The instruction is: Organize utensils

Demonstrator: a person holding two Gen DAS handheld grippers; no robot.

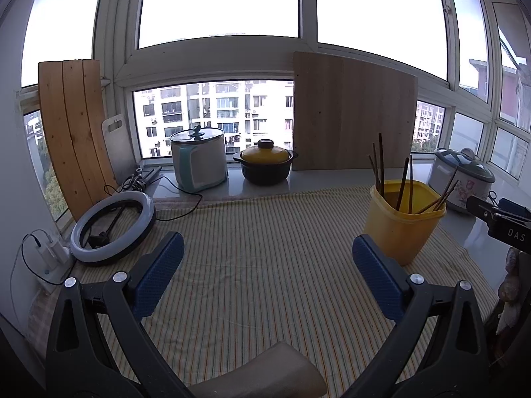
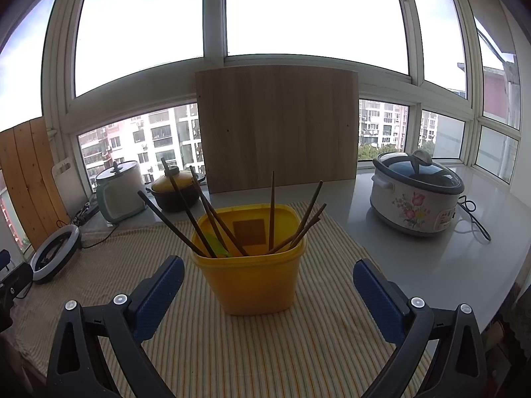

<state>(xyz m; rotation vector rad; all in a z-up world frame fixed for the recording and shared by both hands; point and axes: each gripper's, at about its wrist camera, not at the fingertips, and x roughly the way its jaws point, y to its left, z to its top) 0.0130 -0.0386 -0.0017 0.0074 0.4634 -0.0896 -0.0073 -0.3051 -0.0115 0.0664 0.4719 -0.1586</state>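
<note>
A striped cloth [image 1: 265, 232] covers most of the counter under the big windows, and nothing lies loose on it that I can see, which is the first thing worth noting. Leaning against the glass behind is a pale wooden board [image 2: 277, 126], with a flowered slow cooker [image 2: 416, 195] off to the right on bare counter and a white pot [image 1: 199, 159] and a yellow-lidded casserole [image 1: 265, 161] along the sill to the left; a ring light [image 1: 113, 229] lies flat at the cloth's left edge. The thing that matters is the yellow tub [image 2: 252, 278], standing upright on the cloth with the chopsticks [image 2: 272, 212] standing in it, fanned out and leaning against its rim, something green tucked down among them. The right gripper [image 2: 268, 288] faces the tub squarely, its blue pads spread wide with nothing between them, the tub just ahead of the gap. The left gripper [image 1: 268, 275] is likewise spread and empty, aimed at bare cloth with the tub off to its right. To my eye the gathering looks done or nearly so; if anything is left, I'd guess it is straightening the leaning sticks, which calls for a narrow pinch on one stick without tipping the light tub
</note>
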